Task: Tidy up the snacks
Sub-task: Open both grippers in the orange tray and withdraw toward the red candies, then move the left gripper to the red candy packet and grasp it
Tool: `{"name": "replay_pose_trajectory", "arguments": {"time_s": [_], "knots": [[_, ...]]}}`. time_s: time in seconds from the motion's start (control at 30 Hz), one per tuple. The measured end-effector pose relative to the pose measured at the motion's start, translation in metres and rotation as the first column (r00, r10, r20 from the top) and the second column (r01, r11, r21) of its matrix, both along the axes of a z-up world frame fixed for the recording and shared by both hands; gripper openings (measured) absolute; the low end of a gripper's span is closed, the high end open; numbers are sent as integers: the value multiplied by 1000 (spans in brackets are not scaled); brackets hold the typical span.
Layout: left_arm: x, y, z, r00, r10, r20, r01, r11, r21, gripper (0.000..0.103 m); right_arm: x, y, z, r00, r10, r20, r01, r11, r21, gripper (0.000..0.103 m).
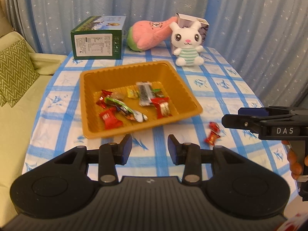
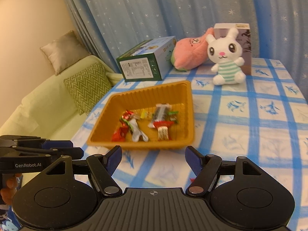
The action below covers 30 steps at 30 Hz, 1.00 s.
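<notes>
1. Left wrist view, nearest first: the left gripper hangs over bare checked tablecloth with its jaws apart and nothing between the blue pads.
2. Right wrist view: the right gripper also has its jaws standing apart, wider than the left pair, and they are empty. It hovers just short of the tray's near rim.
3. Just beyond the left gripper and to its right, one red candy lies loose on the cloth, outside the tray and near the tip of the right gripper. Judging by the task, this is the piece not yet put away.
4. That candy looks light and small, with a glossy crinkled twist wrapper. I would expect it to slip or skate on the cloth if nudged, and its twisted ends to give no firm hold. The plump middle seems the place to pinch, with a pad on either side.
5. Farther out sits the orange tray, thin ribbed plastic, likely light enough to shift if bumped. Inside it lie the snacks: red-wrapped sweets, a yellow one, a dark bar in clear wrap and a green-edged packet.
6. At the far edge stand a green box, a pink plush and a white bunny toy leaning against a small carton.
</notes>
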State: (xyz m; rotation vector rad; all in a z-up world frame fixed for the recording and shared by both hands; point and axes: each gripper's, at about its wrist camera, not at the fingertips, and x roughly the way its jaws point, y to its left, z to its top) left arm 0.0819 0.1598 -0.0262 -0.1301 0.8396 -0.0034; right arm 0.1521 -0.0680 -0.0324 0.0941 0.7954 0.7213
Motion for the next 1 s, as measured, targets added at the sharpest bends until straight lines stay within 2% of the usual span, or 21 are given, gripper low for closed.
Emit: {"name": "replay_pose_trajectory", "arguments": {"time_s": [0.33,0.53,1.0], "knots": [[-22,-45,-12,999,-30,-31,30,1000,-4,37,-27,-50,-13,1000,-24,-16,23,999,-49,73],[-26,-70,-18,998,-61,-33,61,998,19,37,-35,-76,-26,998,-49,-37,46,996,-81,73],[-33,-108,-33,992,-112,-52,114,993,35,38,-44,-112,-50,995,-79,-66,68,986,-150,73]]}}
